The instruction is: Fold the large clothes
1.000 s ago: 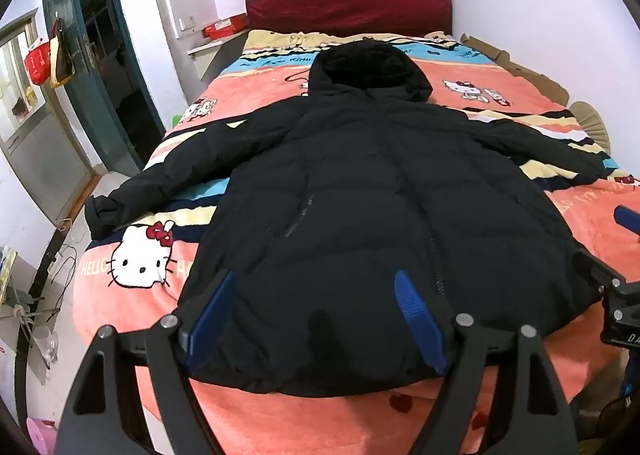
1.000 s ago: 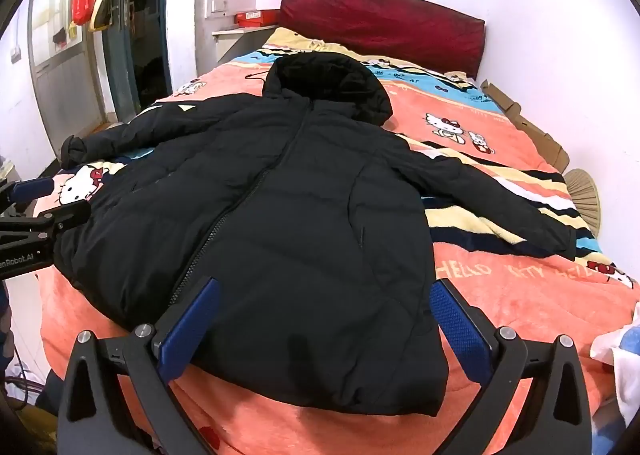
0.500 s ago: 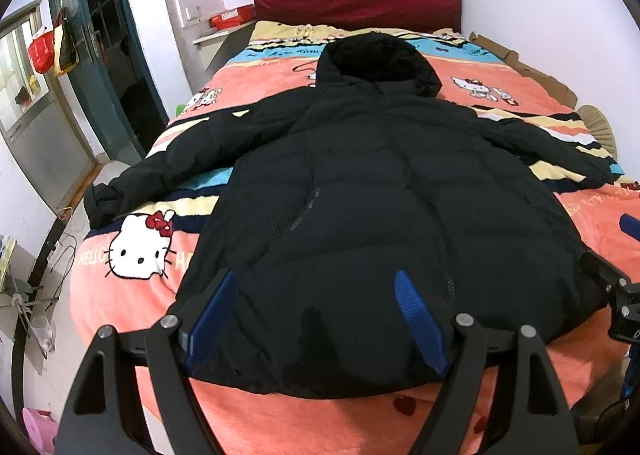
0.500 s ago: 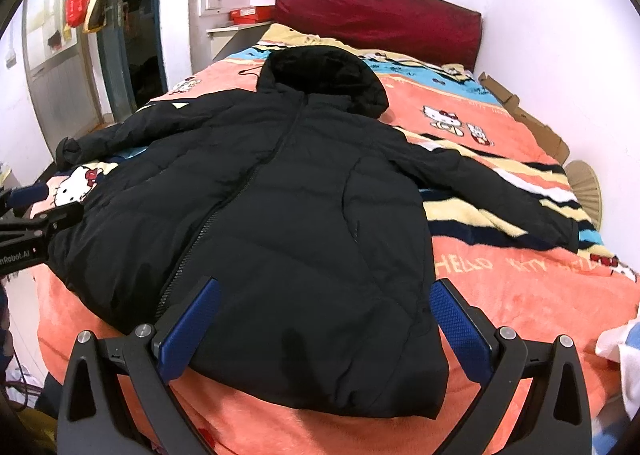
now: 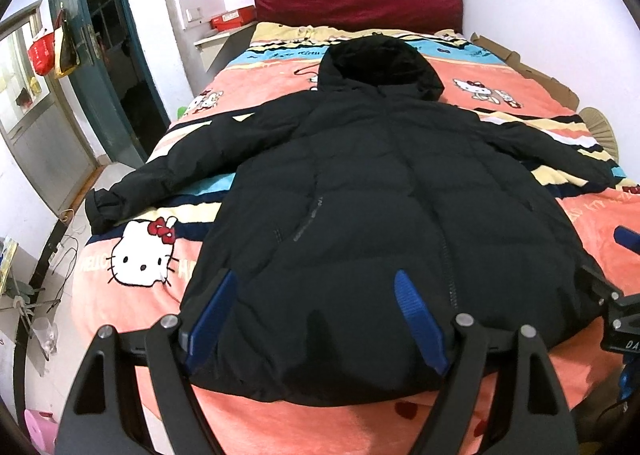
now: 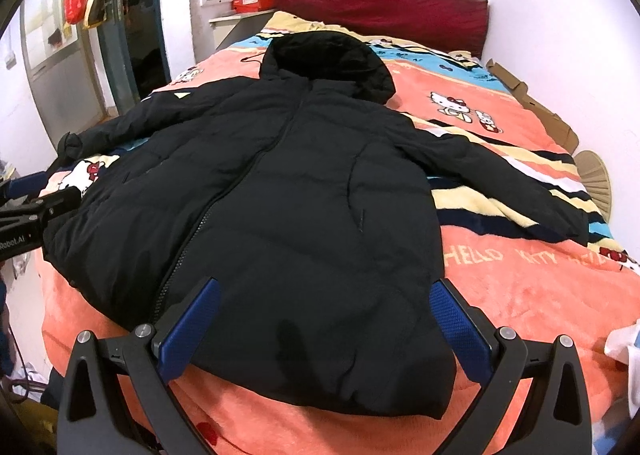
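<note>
Holding both tools over the foot of the bed, I keep my left gripper (image 5: 316, 319) and my right gripper (image 6: 326, 317) spread wide, their blue pads gripping nothing. The black hooded coat (image 5: 384, 223) lies front-up and flat on the pink cartoon-cat blanket (image 5: 132, 255), its hood (image 5: 380, 67) toward the dark red headboard (image 5: 356, 1) and both sleeves stretched out to the sides. Its hem sits just below my open fingers in both views. Compared with a second ago the coat has not shifted on the blanket; only my view has changed a little, the left camera now showing more of the headboard and the wall above it, the right one sitting slightly closer over the hem. Neither tool touches the fabric.
</note>
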Demonstrator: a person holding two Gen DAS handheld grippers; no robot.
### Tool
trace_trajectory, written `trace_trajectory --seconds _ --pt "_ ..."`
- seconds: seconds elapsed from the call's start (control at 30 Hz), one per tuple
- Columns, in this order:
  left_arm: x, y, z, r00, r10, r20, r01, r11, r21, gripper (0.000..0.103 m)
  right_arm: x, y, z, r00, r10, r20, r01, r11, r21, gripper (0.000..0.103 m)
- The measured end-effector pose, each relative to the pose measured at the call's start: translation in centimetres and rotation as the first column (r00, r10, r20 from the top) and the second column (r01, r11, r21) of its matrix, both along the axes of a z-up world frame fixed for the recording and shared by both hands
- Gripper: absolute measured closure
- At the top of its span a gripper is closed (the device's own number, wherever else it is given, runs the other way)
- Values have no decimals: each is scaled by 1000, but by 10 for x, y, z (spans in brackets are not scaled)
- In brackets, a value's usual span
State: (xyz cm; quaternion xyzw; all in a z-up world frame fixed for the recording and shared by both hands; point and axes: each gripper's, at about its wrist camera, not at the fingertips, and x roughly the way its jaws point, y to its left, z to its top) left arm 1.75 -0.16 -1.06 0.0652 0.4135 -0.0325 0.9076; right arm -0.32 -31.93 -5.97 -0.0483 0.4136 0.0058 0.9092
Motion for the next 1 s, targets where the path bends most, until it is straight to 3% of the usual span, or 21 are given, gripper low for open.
trace_trajectory --seconds 0.13,0.33,0.57,0.73,0.93,1.0 --pt "13 8 7 1000 26 2 -26 999 -18 23 8 -8 4 1000 -23 8 23 1000 7 1" --pt "41 15 23 997 60 52 -60 998 3 23 39 -54 18 989 -145 36 144 989 25 1" --pt "94 16 39 991 105 82 -104 995 -12 23 85 -131 37 945 -317 86 317 948 14 1" --pt "116 15 32 987 134 85 -135 991 4 23 118 -221 28 846 -525 96 528 849 -15 1" --pt "136 18 5 986 166 21 -167 985 36 23 138 -314 1 726 -685 58 688 725 -42 1" --pt "142 18 -3 985 172 4 -172 984 49 23 141 -351 -13 671 -741 36 742 670 -33 1"
